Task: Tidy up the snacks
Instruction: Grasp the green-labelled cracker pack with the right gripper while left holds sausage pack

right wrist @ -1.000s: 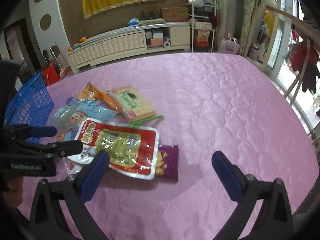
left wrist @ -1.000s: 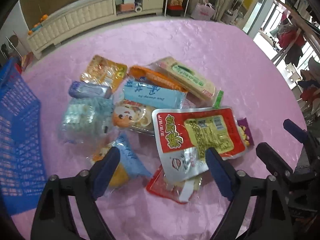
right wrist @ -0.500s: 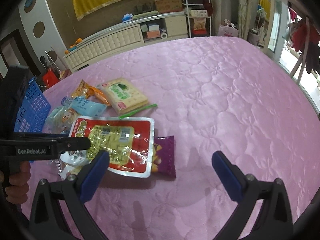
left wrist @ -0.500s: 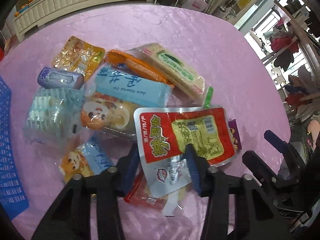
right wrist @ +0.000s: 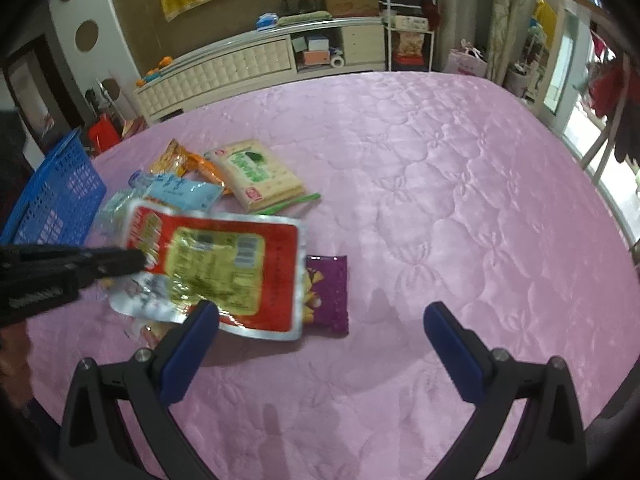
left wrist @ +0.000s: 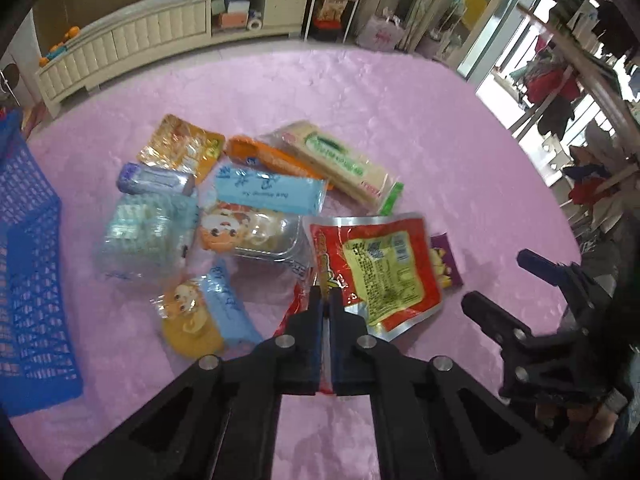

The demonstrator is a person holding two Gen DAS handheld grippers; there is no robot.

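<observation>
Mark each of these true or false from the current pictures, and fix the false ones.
1. The left gripper is shut on the red snack pouch. True.
2. The right gripper holds the purple snack packet. False: its jaws stand open and empty above the pink quilted cover.
3. The blue basket sits left of the snack pile in the left wrist view. True.
4. The red snack pouch already lies inside the blue basket. False: it is at the pile, pinched by the left gripper.
5. The cracker pack with the green label lies on the cover. True.
</observation>
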